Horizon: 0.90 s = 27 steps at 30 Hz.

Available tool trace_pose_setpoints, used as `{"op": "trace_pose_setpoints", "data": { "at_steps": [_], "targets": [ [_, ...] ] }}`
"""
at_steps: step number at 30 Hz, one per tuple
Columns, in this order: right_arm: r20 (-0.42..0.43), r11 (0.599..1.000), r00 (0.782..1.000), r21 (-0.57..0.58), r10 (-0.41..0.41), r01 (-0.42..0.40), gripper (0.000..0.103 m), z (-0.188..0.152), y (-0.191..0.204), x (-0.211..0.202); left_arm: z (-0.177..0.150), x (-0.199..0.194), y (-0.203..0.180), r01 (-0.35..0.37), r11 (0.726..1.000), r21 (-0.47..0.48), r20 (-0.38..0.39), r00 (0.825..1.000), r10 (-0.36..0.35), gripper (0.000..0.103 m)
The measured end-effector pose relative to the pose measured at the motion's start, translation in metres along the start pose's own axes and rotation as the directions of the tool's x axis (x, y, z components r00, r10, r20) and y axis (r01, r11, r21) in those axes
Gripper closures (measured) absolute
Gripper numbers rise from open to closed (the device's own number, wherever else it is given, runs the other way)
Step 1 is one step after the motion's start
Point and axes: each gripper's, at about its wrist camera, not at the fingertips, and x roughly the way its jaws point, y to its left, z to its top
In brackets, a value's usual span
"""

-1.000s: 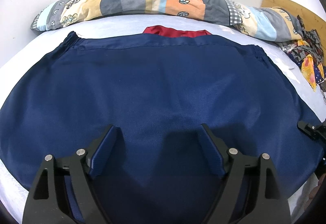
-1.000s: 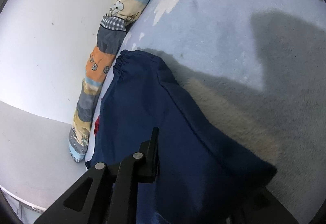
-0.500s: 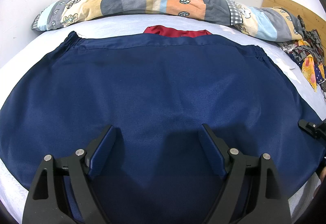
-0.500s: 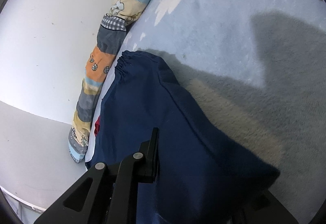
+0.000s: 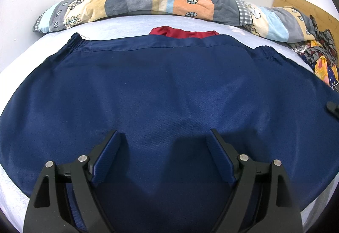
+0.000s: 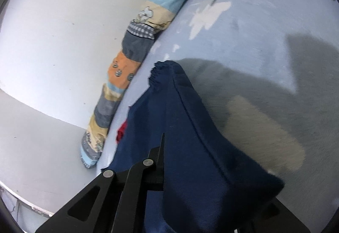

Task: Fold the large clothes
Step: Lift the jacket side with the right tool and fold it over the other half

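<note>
the left gripper (image 5: 163,148) is seen with its jaws spread wide, both blue pads low over the near part of the navy garment (image 5: 169,89); nothing is held between them. whether the pads touch the cloth cannot be told. the navy garment is laid flat across the pale blue bed sheet (image 5: 131,25), its gathered waistband at the far side and its hem at the near edge. a red garment (image 5: 182,32) is partly covered by the waistband at the far centre. a rolled patchwork quilt (image 5: 169,3) is laid along the far wall, from left to right. at the far right a heap of patterned clothes (image 5: 322,57) is noted, beside a wooden board (image 5: 305,8).

in the right wrist view, the navy garment's right edge (image 6: 190,127) is draped over the right gripper (image 6: 203,186) and lifted off the sheet. one finger (image 6: 160,161) is visible; the other is hidden by cloth, so the gap cannot be told.
</note>
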Motion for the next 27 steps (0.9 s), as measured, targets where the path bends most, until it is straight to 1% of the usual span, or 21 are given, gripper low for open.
{"op": "trace_pose_setpoints", "data": {
  "at_steps": [5,10,14,16,18,20,22,26,27],
  "targets": [
    [-0.004,0.997,0.999,-0.064,0.053,-0.053,0.092,-0.002,0.027,-0.007,0.0,0.0,0.0,-0.002,1.0,0.0,0.001,1.0,0.002,0.018],
    [-0.021,0.988,0.997,-0.131,0.076,-0.078,0.092,-0.008,0.062,-0.011,0.0,0.0,0.0,0.001,1.0,-0.001,0.0,1.0,-0.001,0.018],
    [-0.042,0.978,0.995,-0.187,0.085,-0.092,0.092,-0.014,0.091,-0.011,-0.001,-0.002,0.003,0.025,0.999,0.025,-0.012,1.0,-0.025,0.018],
    [-0.05,0.973,0.994,-0.206,0.093,-0.101,0.092,-0.019,0.105,-0.011,0.0,-0.003,0.01,0.048,0.998,0.032,-0.028,0.998,-0.047,0.019],
    [-0.056,0.97,0.994,-0.22,0.092,-0.102,0.092,-0.025,0.117,-0.01,0.0,-0.005,0.015,0.053,0.998,0.037,-0.044,0.998,-0.052,0.019],
    [-0.062,0.964,0.994,-0.246,0.086,-0.098,0.092,-0.032,0.133,-0.008,0.003,-0.011,0.028,0.055,0.998,0.03,-0.055,0.997,-0.053,0.019],
    [-0.063,0.959,0.994,-0.266,0.087,-0.101,0.092,-0.041,0.147,-0.008,0.009,-0.021,0.05,0.073,0.997,-0.006,-0.04,0.997,-0.073,0.019],
    [-0.07,0.94,0.995,-0.331,0.068,-0.087,0.092,-0.067,0.183,-0.002,0.021,-0.035,0.109,0.051,0.997,-0.058,-0.019,0.998,-0.052,0.019],
    [-0.074,0.935,0.995,-0.344,0.065,-0.087,0.092,-0.073,0.19,0.0,0.025,-0.041,0.134,0.04,0.996,-0.077,-0.022,0.999,-0.041,0.019]
  ]
}}
